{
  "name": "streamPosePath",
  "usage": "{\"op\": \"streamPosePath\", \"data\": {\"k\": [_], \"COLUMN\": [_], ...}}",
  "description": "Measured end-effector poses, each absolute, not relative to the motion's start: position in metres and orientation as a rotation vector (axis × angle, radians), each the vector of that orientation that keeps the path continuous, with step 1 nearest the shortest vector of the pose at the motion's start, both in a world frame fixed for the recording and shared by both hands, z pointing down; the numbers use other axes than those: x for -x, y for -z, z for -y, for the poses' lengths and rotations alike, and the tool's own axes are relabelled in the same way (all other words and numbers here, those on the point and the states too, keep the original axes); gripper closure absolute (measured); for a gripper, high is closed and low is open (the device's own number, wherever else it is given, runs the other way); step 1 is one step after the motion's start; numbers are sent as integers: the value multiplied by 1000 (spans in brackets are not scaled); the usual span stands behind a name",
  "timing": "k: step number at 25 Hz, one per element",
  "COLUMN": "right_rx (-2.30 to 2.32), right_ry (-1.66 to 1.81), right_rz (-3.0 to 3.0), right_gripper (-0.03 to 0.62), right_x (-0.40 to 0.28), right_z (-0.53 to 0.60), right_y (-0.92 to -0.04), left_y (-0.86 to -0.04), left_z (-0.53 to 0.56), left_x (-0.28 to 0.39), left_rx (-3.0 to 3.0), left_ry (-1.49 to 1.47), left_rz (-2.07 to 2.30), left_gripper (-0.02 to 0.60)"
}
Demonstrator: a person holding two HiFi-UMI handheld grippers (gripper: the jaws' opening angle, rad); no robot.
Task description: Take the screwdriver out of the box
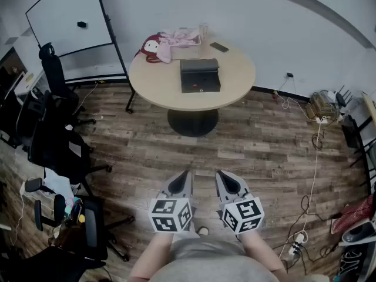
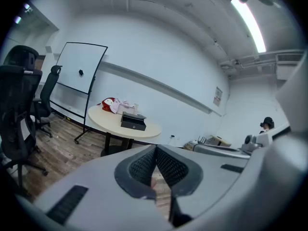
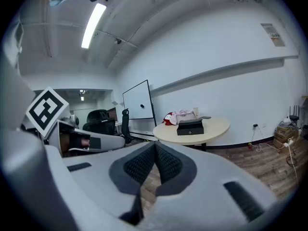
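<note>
Two arms are coming in from 6 o'clock in the head view, and each one is holding a gripper out over the wood floor. On the 7 o'clock side the left gripper is pointing a little down, and its two fingers are pressing together with nothing between them. On the 5 o'clock side the right gripper is pointing the same way, just beside the left one but not touching it. Its fingers are pressing together too, and they are holding nothing. Black office chairs are standing in a bunch at 8 o'clock, near the grippers. White cables are lying on the floor at 4 o'clock. Farther off, at 12 o'clock, a round table is standing on one thick leg. The black box is sitting in the middle of the table, well apart from both grippers, and its lid is looking shut. No view is showing the screwdriver. Behind the box, at the far edge of the table, a pink cloth is lying beside a red thing that is too small to tell. A clear cup is standing just beside the cloth, and a dark phone is lying at about 1 o'clock from the box. Farthest of all, at 10 o'clock, a whiteboard is leaning on its stand near the white wall.
</note>
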State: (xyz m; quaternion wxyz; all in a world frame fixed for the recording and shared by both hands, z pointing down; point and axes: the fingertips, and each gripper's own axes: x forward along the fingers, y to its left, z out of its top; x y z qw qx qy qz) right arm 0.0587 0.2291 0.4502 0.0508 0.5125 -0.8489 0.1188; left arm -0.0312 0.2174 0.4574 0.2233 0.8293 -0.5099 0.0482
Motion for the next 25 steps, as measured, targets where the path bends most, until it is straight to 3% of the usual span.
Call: {"op": "streamPosePath", "data": {"k": [25], "right_rx": [-1519], "right_ry": [-353], "right_rz": [2631], "right_gripper": [594], "right_x": [-61], "right_z": [-263], "right_y": [-439], "left_y": [-453], "left_z": [-251], "left_x": [22], "left_rx": [-2273], "left_ry": [-102], "left_rz": [1359], "left_gripper": [578]}}
